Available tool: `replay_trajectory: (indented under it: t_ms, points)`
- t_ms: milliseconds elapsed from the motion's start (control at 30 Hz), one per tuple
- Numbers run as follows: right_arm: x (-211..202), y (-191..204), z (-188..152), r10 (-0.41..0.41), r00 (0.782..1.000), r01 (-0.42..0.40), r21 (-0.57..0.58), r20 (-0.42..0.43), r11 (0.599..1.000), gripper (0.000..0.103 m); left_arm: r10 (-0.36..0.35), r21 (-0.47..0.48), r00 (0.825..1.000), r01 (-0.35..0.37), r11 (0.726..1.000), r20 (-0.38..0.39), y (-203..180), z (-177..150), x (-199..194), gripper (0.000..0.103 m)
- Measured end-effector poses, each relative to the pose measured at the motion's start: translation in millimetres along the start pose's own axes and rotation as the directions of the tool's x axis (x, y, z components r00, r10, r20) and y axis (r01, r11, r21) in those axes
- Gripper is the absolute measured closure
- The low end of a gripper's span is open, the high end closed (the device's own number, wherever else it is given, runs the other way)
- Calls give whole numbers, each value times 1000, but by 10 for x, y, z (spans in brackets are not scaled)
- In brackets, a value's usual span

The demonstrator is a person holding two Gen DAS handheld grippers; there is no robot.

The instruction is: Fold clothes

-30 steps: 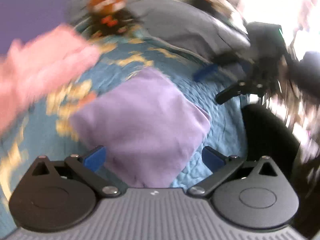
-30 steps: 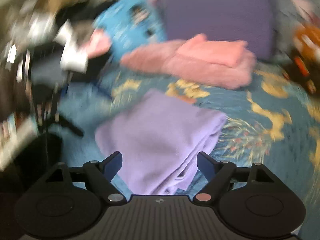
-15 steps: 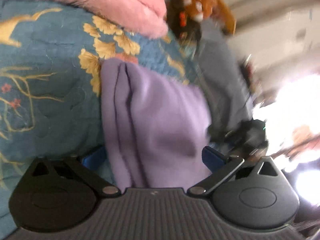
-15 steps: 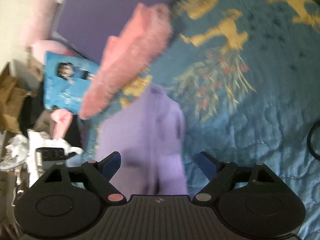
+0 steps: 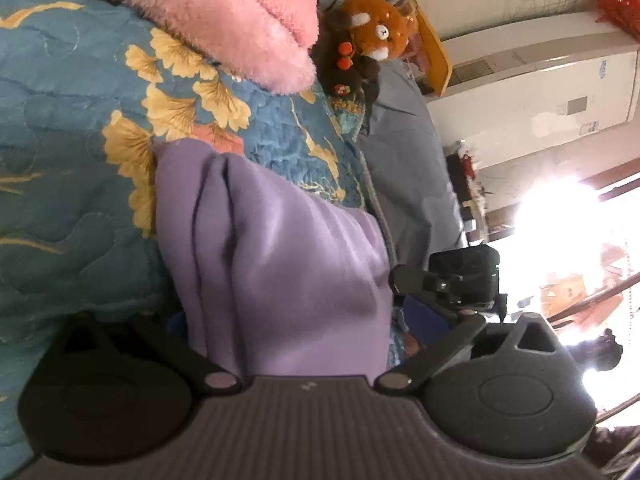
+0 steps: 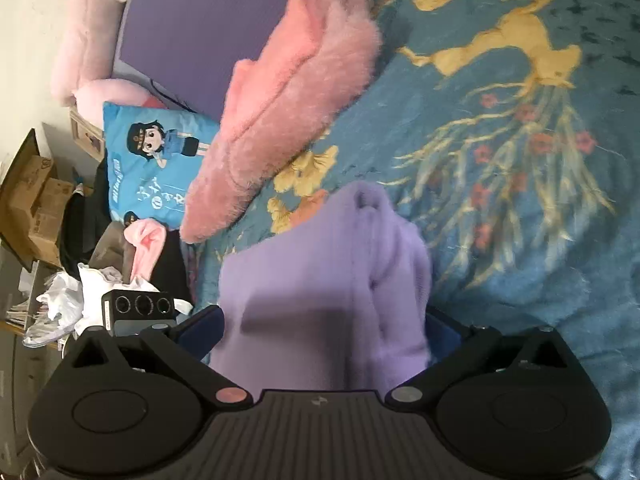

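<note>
A folded purple garment [image 5: 280, 248] lies on the blue patterned bedspread [image 5: 60, 120]. My left gripper [image 5: 300, 320] is open and straddles one end of it, with the cloth filling the gap between the blue pads. From the opposite end my right gripper [image 6: 320, 328] straddles the same purple garment [image 6: 320, 280]; its jaws are opening wide around the cloth. The right gripper's black body [image 5: 460, 280] shows past the garment in the left wrist view. A folded fluffy pink garment [image 6: 288, 112] lies beyond the purple one on the bedspread [image 6: 520, 160].
A brown plush toy [image 5: 372, 32] and a grey pillow [image 5: 404, 160] lie at the bed's far side, with a white air conditioner [image 5: 540, 80] behind. A blue cartoon cushion [image 6: 152, 160], a purple headboard [image 6: 208, 20], cardboard boxes [image 6: 32, 208] and loose clutter sit off the bed's edge.
Both grippers rolled and came down onto the purple garment, which now fills the gap between each pair of fingers. The right fingers stand wider apart than before.
</note>
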State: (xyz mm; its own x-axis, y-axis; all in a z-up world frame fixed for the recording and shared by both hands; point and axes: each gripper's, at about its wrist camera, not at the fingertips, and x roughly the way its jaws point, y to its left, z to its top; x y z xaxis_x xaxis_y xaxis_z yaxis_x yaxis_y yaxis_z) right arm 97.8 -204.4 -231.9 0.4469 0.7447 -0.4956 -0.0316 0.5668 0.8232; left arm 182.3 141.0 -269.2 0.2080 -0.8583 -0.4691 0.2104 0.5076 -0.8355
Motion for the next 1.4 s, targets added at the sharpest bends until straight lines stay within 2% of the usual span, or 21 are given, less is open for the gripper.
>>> replay_trajectory:
  t_ms: [33, 67, 100, 133, 233, 333, 533, 633, 767, 933, 1000, 1067, 1267, 1300, 1333, 1400]
  points:
    - [26, 45, -16, -27, 1000, 27, -12, 5, 1000, 5, 37, 27, 999, -37, 999, 2, -61, -11, 28, 3]
    - [47, 92, -32, -56, 998, 57, -26, 9, 998, 10, 85, 51, 996, -86, 995, 10, -128, -23, 56, 12]
    - [42, 141, -48, -86, 996, 86, -47, 11, 995, 19, 140, 68, 990, -141, 988, 26, -199, -39, 73, 16]
    - [14, 162, -64, -91, 996, 92, -53, 16, 994, 28, 163, 78, 986, -166, 983, 37, -257, -63, 69, 17]
    - [-79, 213, -125, -98, 995, 100, -67, 36, 993, 40, 227, 112, 971, -234, 966, 69, -443, -142, 53, 26]
    - [-144, 374, -218, -129, 989, 138, -143, 67, 980, 45, 294, 194, 951, -307, 932, 94, -684, -252, -62, 33]
    - [-309, 800, -329, -166, 978, 197, -301, 125, 933, 49, 416, 356, 895, -446, 821, 160, -1265, -375, -182, 38]
    - [-350, 995, -289, -172, 971, 219, -337, 163, 916, 50, 441, 380, 878, -477, 793, 183, -1453, -283, -275, 38]
    - [-347, 1289, -58, -164, 968, 223, -352, 190, 909, 50, 448, 381, 868, -497, 780, 213, -1668, -3, -491, 38]
    - [-124, 1727, 445, -137, 975, 194, -370, 173, 909, 50, 478, 350, 834, -551, 758, 275, -1791, 503, -923, 38]
    - [81, 1944, 658, -132, 978, 186, -389, 160, 903, 50, 501, 317, 813, -579, 751, 297, -1758, 746, -1134, 37]
    - [364, 2147, 897, -127, 981, 176, -405, 144, 897, 50, 537, 291, 784, -617, 731, 312, -1694, 1016, -1335, 37]
    - [1234, 2574, 1620, -118, 990, 141, -380, 83, 914, 50, 650, 221, 677, -731, 645, 345, -1391, 1903, -1762, 38]
    - [1381, 2636, 1742, -121, 990, 139, -375, 72, 917, 50, 659, 214, 670, -738, 640, 342, -1302, 2050, -1794, 37]
    - [1524, 2688, 1854, -132, 989, 145, -371, 61, 917, 50, 660, 209, 674, -735, 645, 332, -1202, 2184, -1816, 37]
    - [1802, 2738, 2030, -164, 986, 167, -372, 41, 913, 50, 677, 174, 665, -742, 647, 316, -986, 2422, -1835, 37]
